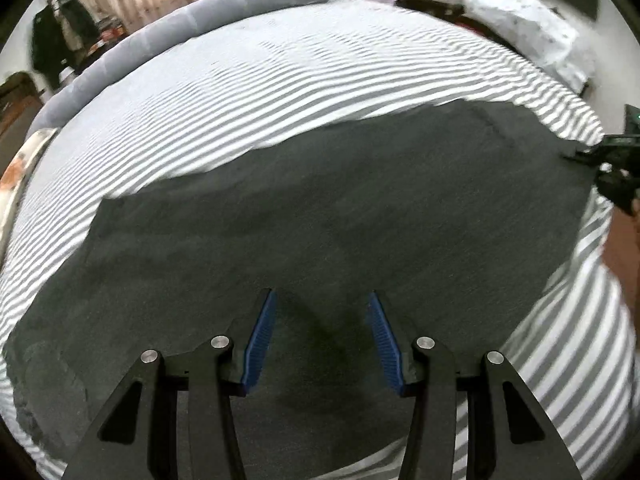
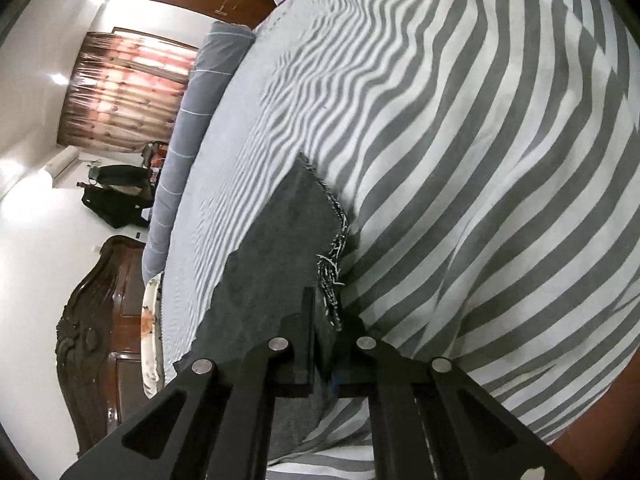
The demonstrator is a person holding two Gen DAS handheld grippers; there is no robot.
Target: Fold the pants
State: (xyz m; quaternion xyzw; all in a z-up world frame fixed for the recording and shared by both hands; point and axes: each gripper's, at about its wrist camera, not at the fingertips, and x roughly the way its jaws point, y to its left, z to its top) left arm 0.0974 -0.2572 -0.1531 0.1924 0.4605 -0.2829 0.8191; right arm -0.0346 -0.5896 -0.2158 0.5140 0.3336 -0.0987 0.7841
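1. One pair of dark charcoal fabric pants (image 1: pixel 320 216) lies flat on one bed sheet with grey and white stripes (image 1: pixel 280 92). The cloth spreads out ahead of the left tongs (image 1: pixel 322 340) and beneath them.
2. There are two tongs, one in each hand. Each has black arms; the left pair shows two blue ribbed pads (image 1: pixel 262 340).
3. The left tongs are spread apart above the pants. Nothing sits between the pads, and whether they touch the cloth cannot be told.
4. The right tongs (image 2: pixel 322 344) are pressed together, pinching the pants (image 2: pixel 280 248) at a frayed hem with loose white threads (image 2: pixel 332 272), which lies just ahead of their tips.
5. Only the left view shows the full width of the pants, and the right tongs (image 1: pixel 612 168) at its far right edge, meeting a corner of the cloth.
6. Only the left view shows one white pillow with small dots (image 1: pixel 524 20) beyond the sheet.
7. Only the right view shows the frayed hem up close, one carved dark wooden bed board (image 2: pixel 96 336) to the left of the right tongs, and one reddish curtain (image 2: pixel 124 92) further off.
8. Both views show one long grey bolster (image 1: pixel 180 36) along the far edge of the sheet.
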